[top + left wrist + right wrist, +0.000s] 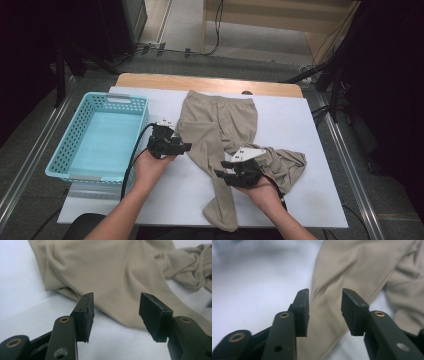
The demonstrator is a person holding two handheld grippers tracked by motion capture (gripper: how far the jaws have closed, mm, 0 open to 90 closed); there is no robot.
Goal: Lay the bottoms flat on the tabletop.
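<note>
- Broadly, the white surface (310, 130) carries beige trousers (220, 130) at its centre, waistband at twelve o'clock, one leg crumpled toward four o'clock.
- Turquoise basket (65, 150) sits at nine o'clock.
- Left gripper (186, 146): fingers (86, 315) apart, nothing between.
- Right gripper (220, 169): fingers (302, 312) apart over a leg.
- Risk: pinching one fabric layer could drag the trousers askew.

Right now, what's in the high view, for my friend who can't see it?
Beige pants lie crumpled on a white table, with an open left hand-held gripper and right hand-held gripper beside one leg. A turquoise basket sits at the left.
</note>
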